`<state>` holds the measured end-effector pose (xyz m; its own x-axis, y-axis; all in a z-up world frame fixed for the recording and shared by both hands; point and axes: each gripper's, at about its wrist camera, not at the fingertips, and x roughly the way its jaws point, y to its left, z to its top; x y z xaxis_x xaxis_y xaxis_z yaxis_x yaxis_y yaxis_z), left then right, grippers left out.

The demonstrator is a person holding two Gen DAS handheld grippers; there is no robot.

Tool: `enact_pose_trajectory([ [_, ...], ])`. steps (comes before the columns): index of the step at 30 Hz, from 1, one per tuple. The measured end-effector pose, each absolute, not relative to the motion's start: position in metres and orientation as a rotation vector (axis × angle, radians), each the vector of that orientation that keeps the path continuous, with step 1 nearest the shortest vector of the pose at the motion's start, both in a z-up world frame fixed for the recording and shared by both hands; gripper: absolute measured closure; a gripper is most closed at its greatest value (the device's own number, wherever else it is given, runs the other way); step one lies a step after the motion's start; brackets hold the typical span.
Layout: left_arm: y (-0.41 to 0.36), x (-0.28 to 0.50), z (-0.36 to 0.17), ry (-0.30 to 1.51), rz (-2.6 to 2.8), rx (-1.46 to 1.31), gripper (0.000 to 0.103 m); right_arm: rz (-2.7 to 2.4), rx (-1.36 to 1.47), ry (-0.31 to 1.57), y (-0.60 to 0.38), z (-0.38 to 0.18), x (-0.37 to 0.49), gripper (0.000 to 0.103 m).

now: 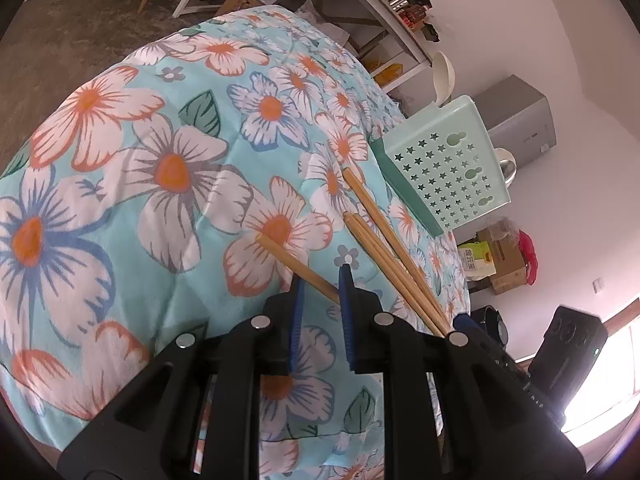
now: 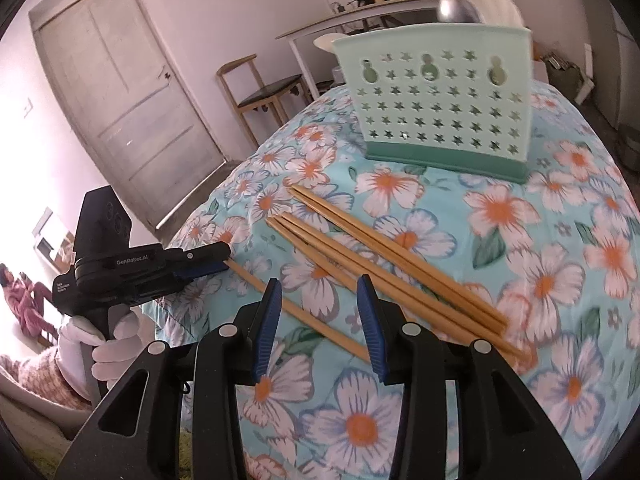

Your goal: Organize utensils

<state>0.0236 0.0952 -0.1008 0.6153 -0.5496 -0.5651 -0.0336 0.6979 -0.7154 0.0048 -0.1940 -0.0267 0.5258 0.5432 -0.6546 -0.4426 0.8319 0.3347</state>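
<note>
Five long tan wooden chopsticks [image 2: 384,264] lie loosely fanned on the flowered blue tablecloth [image 2: 560,240], near its left edge, in front of the mint star-punched plastic holder [image 2: 436,100]. The left gripper [image 1: 322,276] pinches one chopstick's end; the right gripper [image 2: 318,284] stands released above it

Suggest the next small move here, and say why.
Probably lift the left gripper slightly to raise the lone chopstick off the floral cloth. Its fingers straddle one end, the right gripper is open over the other, and the green holder waits behind.
</note>
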Motion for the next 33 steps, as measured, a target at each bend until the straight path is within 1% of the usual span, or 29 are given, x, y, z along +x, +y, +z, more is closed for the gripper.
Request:
enact_pose_trajectory([
  [7,0.096,0.021,-0.103,0.853,-0.342,-0.755,0.086,0.661,0.136,0.866,-0.177,-0.031,0.025,0.064],
  [13,0.096,0.020,-0.104,0.851,-0.344,-0.756,0.086,0.647,0.185,0.960,-0.175,-0.051,0.041,0.065],
  [21,0.096,0.022,-0.103,0.847,-0.350,-0.745,0.085,0.657,0.274,0.941,-0.188,-0.040,0.053,0.065],
  [26,0.095,0.023,-0.104,0.843,-0.355,-0.737,0.085,0.624,0.252,0.989,-0.187,-0.054,0.058,0.066],
  [33,0.095,0.025,-0.104,0.842,-0.359,-0.727,0.084,0.590,0.200,0.943,-0.188,-0.036,0.066,0.066],
])
